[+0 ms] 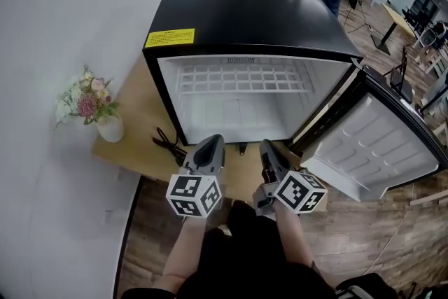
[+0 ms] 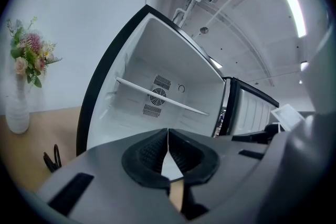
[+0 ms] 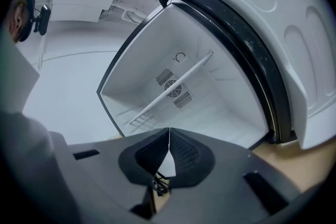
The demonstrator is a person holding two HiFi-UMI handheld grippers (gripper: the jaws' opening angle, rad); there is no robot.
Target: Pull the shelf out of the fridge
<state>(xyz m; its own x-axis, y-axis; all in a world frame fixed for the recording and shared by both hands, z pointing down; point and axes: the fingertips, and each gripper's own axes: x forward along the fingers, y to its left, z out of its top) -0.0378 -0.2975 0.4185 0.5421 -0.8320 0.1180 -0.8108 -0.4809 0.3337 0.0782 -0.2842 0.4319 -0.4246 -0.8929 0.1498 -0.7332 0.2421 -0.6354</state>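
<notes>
Open-plan workroom: pale wall (image 1: 63, 17) to the left of both grippers, wood-plank floor (image 1: 364, 248) below them, people and desks far beyond.

A flat, light wooden counter (image 1: 136, 126) carries the unit. The fridge (image 1: 252, 10) is a compact box with a smooth black shell and a moulded white plastic lining. It stands directly ahead of both grippers with its cavity facing them. Its door (image 1: 378, 143) is swung fully aside, past the right gripper, and in my judgement that is what leaves the opening clear for a straight pull.

The shelf (image 1: 241, 78) is a white wire grid. It is seated level in the upper part of the cavity, ahead of and above both grippers, with nothing on it. It is not yet touched.

The left gripper (image 1: 212, 141) and right gripper (image 1: 269, 145) hover side by side just short of the opening, well apart from the shelf. Each has its ribbed dark pads pressed together on nothing. The paired, level stance suggests a two-handed approach to the shelf's front edge. The jaws would need to spread first.

Minor items:
- A white ribbed vase (image 1: 110, 128) of flowers stands well left of the left gripper.
- A black cable (image 1: 166, 142) lies just left of it.
- A yellow label (image 1: 170, 37) sits on the fridge top.
</notes>
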